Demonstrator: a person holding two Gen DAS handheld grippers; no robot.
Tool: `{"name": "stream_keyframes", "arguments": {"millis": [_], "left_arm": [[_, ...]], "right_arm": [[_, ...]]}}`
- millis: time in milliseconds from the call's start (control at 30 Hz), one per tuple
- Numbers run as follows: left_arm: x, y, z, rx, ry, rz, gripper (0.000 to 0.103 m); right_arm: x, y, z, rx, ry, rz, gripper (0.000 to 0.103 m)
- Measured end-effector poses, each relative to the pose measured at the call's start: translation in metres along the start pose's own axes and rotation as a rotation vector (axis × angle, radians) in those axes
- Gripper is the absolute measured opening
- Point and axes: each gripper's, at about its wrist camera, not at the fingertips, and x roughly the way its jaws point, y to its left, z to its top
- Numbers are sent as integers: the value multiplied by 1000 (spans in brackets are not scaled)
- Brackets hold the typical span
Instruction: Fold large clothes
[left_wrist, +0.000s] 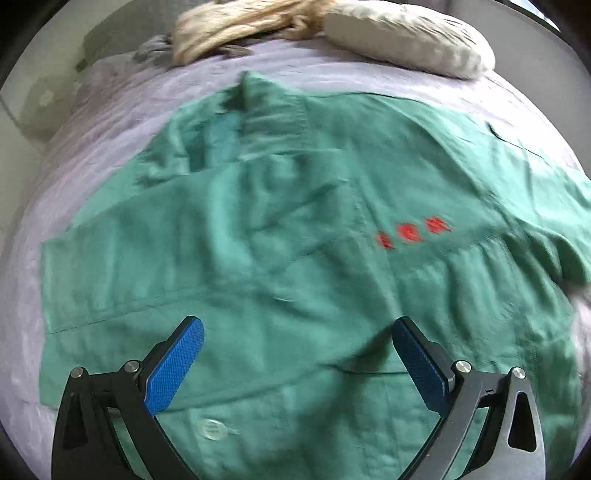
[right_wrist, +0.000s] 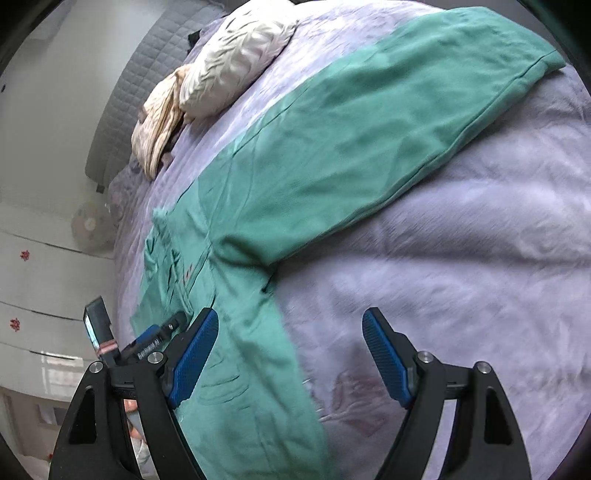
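Right wrist view shows your right claw (right_wrist: 290, 354) spread wide and empty above the green shirt (right_wrist: 295, 155), spread flat on the bed (right_wrist: 480, 258). Its long sleeve runs ahead to your upper right, nearer this hand. Your left claw (left_wrist: 297, 354) gapes empty above the shirt's buttoned front.

You'll find three red characters (left_wrist: 413, 232) printed on the green shirt (left_wrist: 258, 229), too blurred to read. White lettering on the other gripper's black body (right_wrist: 147, 347) is illegible too.
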Motion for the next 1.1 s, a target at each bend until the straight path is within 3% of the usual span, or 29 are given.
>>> {"name": "stream_keyframes", "arguments": {"millis": [167, 533, 700, 867, 1100], "left_arm": [[-8, -26, -4, 43, 18, -31, 102], [-17, -56, 1, -15, 50, -146, 102], [-20, -69, 3, -18, 55, -108, 102], [-12, -68, 5, -38, 110, -145, 102], [-17, -52, 11, -73, 71, -130, 102]], "right_arm": [[-16, -35, 27, 105, -70, 8, 83], [-46, -106, 75, 286, -219, 78, 88], [-41, -119, 92, 314, -245, 123, 89], [-30, -128, 122, 346, -267, 192, 89], [-21, -117, 153, 395, -288, 239, 88]]}}
